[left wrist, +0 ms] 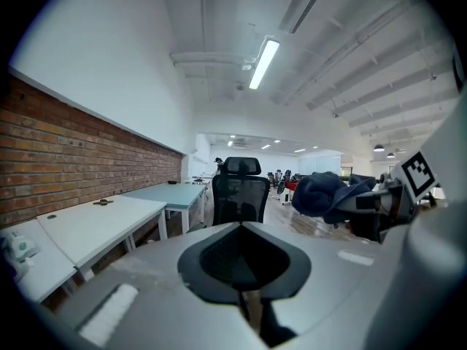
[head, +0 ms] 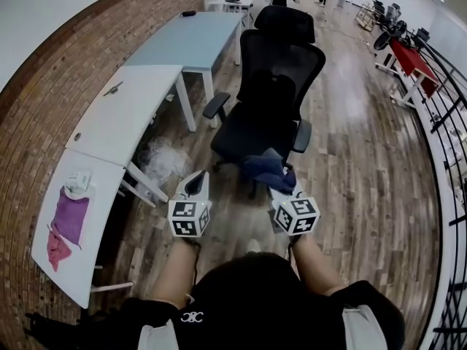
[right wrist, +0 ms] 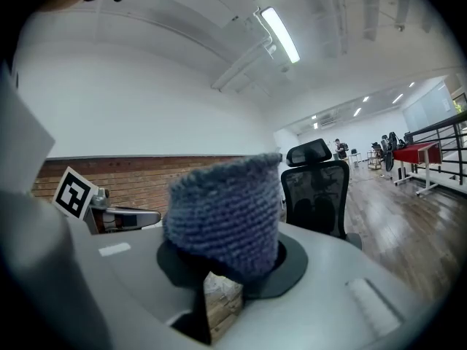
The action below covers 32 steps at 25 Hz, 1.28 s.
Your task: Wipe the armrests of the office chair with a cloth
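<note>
Here, a blue cloth (right wrist: 222,214) is clamped in the right gripper (head: 285,189); the left gripper (head: 195,184) is closed on nothing, facing the office chair (head: 273,86).

Open office: desks (head: 131,108), office chair (head: 273,86), brick wall (head: 44,115).

Office chair (head: 273,93) ahead; desks (head: 139,100) left of it along brick wall (head: 44,108); cloth (head: 266,170) in right hand-held gripper (head: 282,187).

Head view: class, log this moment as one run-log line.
stage: pre-wipe | right tongs: shut on blue cloth | left tongs: shut, empty | office chair: ahead, armrests not yet touched
</note>
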Tool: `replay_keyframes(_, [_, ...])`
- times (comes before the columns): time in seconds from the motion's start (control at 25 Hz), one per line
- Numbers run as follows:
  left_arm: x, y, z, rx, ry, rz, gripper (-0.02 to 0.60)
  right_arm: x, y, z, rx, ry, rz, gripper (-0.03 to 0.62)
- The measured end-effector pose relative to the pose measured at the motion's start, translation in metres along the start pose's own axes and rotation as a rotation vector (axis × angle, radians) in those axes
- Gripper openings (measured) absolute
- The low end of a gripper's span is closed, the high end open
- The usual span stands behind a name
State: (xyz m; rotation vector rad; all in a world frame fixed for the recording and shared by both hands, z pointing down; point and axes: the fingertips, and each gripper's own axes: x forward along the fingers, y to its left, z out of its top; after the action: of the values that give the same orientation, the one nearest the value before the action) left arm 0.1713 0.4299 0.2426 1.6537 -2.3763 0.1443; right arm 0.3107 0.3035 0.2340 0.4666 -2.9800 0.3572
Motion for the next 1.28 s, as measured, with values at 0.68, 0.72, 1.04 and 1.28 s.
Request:
replay_keyframes(0.68, [0.120,0.059,0.009,-0.073,0.068,0.168,0.006,0.127,-0.087,0.001,0.019,0.122,0.128,0.083])
replay_keyframes(0.72, [0.125,0.065,0.008,-0.075,0.069,0.174,0.006,0.134,-0.088,-0.001,0.018,0.128,0.133,0.083])
replay_keyframes(1.04, [0.198,0.125,-0.005,-0.108,0.057,0.160,0.006,0.215,-0.113,-0.016,0.015,0.170,0.088,0.083])
replay_keyframes(1.28, [0.280,0.203,0.012,-0.111,0.052,0.098,0.006,0.326,-0.129,-0.011,0.029,0.194,0.030,0.083])
